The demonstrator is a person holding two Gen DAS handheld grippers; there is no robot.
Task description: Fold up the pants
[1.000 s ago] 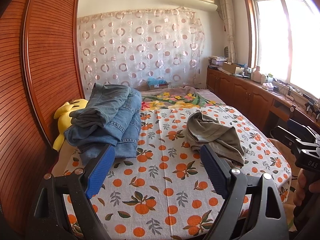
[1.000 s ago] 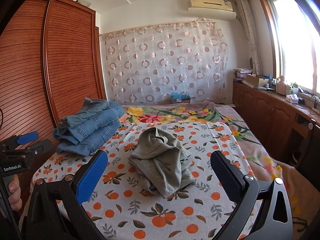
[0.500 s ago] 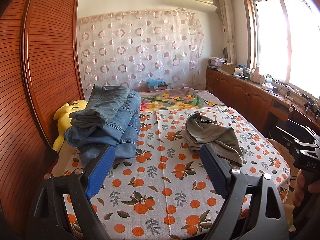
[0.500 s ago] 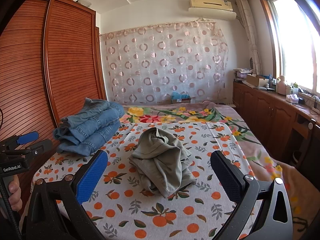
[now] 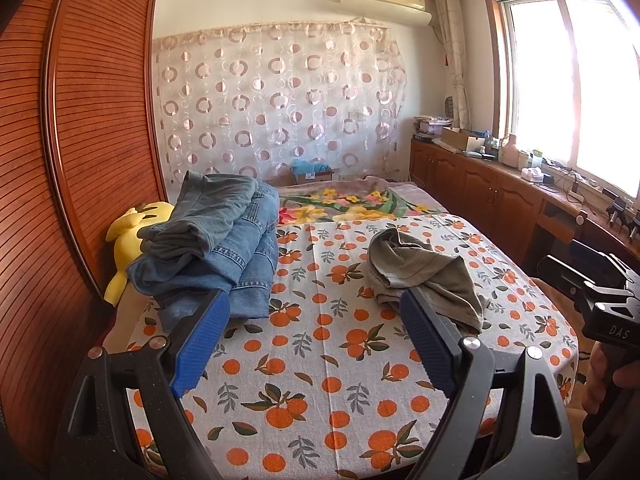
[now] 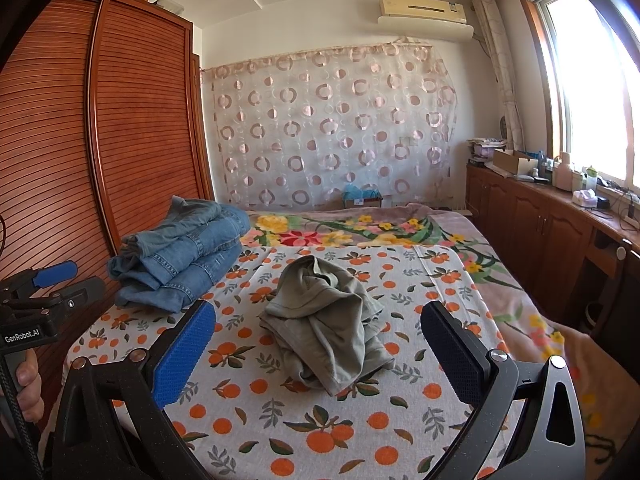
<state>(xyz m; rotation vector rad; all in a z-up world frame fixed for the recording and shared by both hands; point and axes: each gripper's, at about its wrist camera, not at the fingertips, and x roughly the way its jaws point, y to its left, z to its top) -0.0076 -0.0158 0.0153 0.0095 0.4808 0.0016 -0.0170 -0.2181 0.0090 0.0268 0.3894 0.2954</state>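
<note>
Crumpled olive-grey pants (image 6: pixel 326 320) lie in a heap on the orange-print sheet (image 6: pixel 320 432) of the bed; they also show in the left wrist view (image 5: pixel 426 276). My right gripper (image 6: pixel 318 354) is open and empty, hovering just short of the heap, its jaws wide on either side of it. My left gripper (image 5: pixel 314 340) is open and empty, over the sheet to the left of the pants. The right gripper's body shows at the right edge of the left wrist view (image 5: pixel 600 304), and the left gripper's body at the left edge of the right wrist view (image 6: pixel 44 296).
A stack of folded blue jeans (image 5: pixel 216 248) sits at the bed's left side, also in the right wrist view (image 6: pixel 180 256). A yellow plush toy (image 5: pixel 128 240) lies beside the wooden wardrobe (image 5: pixel 80 140). A floral blanket (image 6: pixel 360 232) covers the far bed. Wooden cabinets (image 6: pixel 540 224) line the right wall.
Both grippers have shifted only slightly; the view has barely drifted. The pants and jeans have not moved.
</note>
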